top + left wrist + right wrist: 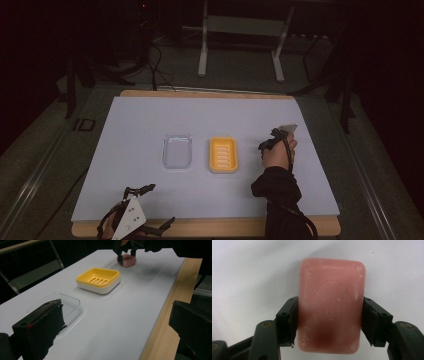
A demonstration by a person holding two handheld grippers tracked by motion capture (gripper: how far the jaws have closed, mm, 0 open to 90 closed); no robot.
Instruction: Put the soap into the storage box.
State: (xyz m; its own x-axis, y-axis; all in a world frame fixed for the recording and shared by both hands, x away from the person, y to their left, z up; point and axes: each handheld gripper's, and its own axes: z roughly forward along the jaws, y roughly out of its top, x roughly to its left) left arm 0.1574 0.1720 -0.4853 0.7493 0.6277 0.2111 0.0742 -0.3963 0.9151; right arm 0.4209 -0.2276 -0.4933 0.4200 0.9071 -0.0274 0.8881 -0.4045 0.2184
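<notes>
Dark surroundings close in on the pale blue-grey sheet (150, 125) that covers the wooden desk (210, 227), and we can make out little beyond a white metal frame (240, 30) standing on the floor past the far edge; the rest of the room is lost in shadow.

From the high view we cannot see the pink rectangular bar of soap (331, 305) at all: the person's right hand (278, 155) and the right claw (274, 140) cover it. The dark sleeve (277, 192) runs off the bottom edge. In the left gripper view the soap (127, 260) shows only in part, far off, under the black tips of that claw (126, 253), whose upper body is cut by the top edge.

Looking along the right claw (330, 322), we see the soap lying flat on the sheet, lengthwise between the two jaws. Each jaw presses a long side of the bar at about its middle, so the claw is grasping the soap. An embossed mark on the bar is too blurred to read.

At the near left corner the left claw (152, 205) hangs over the desk's edge with its jaws spread wide and nothing between them (110, 327).

Between the two, the clear plastic lid (177, 151) lies left of the yellow slotted soap dish with a white base (223, 155), and the soap lies right of the dish, apart from it.
</notes>
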